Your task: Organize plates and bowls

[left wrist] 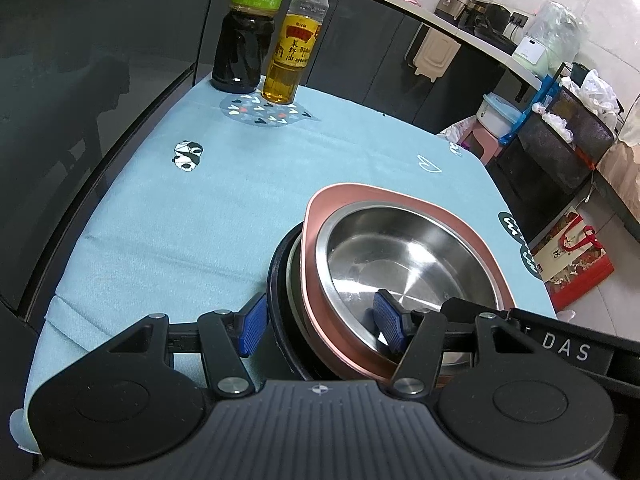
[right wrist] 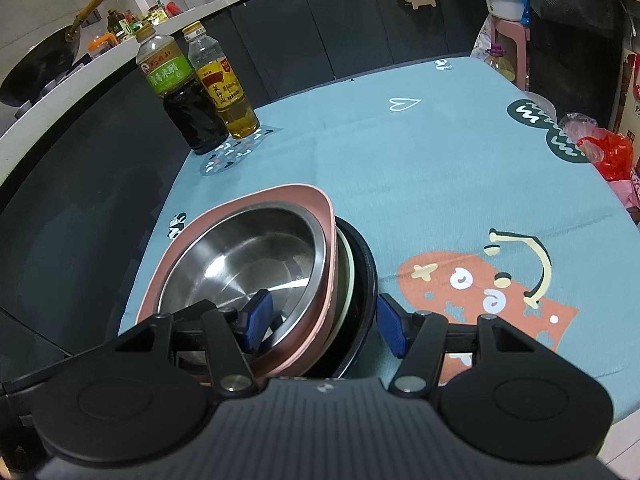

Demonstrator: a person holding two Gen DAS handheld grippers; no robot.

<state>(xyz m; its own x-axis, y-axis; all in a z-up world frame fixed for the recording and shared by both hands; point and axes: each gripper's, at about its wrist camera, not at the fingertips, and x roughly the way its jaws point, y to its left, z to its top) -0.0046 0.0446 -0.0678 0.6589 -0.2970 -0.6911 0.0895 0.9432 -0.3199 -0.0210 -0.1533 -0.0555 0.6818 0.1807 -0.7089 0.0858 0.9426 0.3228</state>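
Note:
A stack of dishes sits on the blue tablecloth. A steel bowl (left wrist: 404, 256) (right wrist: 244, 256) nests in a pink plate (left wrist: 320, 216) (right wrist: 280, 196), over a pale dish (right wrist: 347, 276) and a black plate (left wrist: 278, 280) (right wrist: 366, 264) at the bottom. My left gripper (left wrist: 320, 326) straddles the stack's left rim, one blue pad outside the black plate, the other inside the steel bowl. My right gripper (right wrist: 326, 322) straddles the opposite rim the same way. Both look closed on the stack's edge.
A dark vinegar bottle (left wrist: 244, 40) (right wrist: 184, 100) and a yellow oil bottle (left wrist: 294, 48) (right wrist: 230, 92) stand at the table's far left corner. The table edge (left wrist: 532, 264) drops to the floor near a red bag (left wrist: 576, 260). A red plastic bag (right wrist: 608, 152) lies at the right edge.

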